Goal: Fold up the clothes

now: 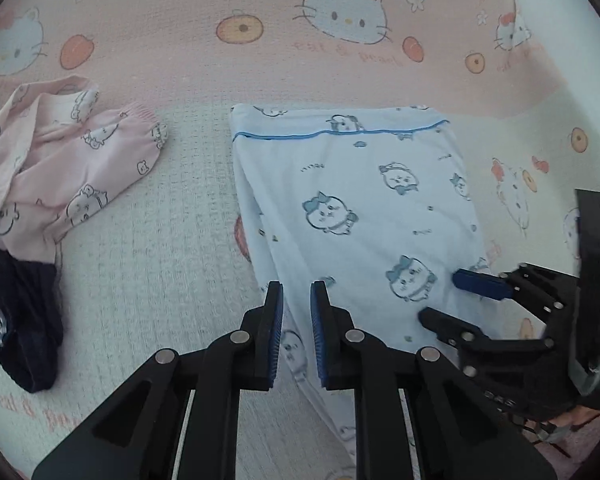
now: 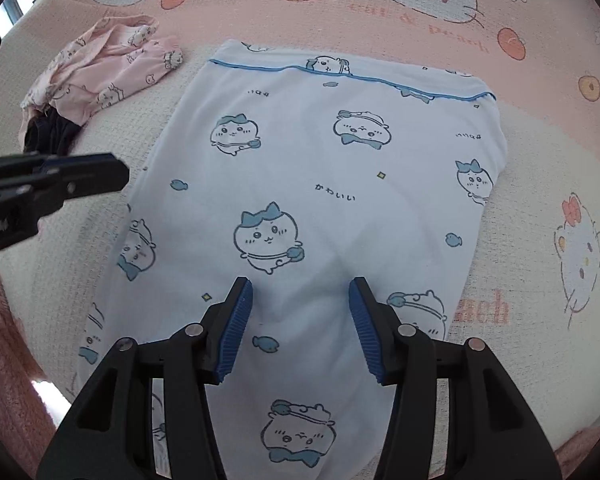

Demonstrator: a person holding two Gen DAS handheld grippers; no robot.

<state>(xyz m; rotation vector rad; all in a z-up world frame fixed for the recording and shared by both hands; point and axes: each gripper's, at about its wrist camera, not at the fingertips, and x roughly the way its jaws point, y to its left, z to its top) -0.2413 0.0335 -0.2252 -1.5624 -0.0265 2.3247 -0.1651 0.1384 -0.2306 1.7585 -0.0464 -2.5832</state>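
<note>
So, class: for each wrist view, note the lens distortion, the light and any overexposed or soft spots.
Left wrist view: fisheye bends the pink bedspread edges; dark circular vignette; soft, flat light, faint shadows. Right wrist view: same barrel curve; the blue garment looks slightly washed out; a bright window patch top left is overexposed.

Light-blue cartoon-print garment (image 2: 320,184) lies flat on bedspread, blue-piped waistband far end; probably pj pants.

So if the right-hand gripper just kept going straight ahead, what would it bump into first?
Most likely the light blue garment spread right beneath the right gripper, whose jaws are open; depth is hard to judge.
</note>
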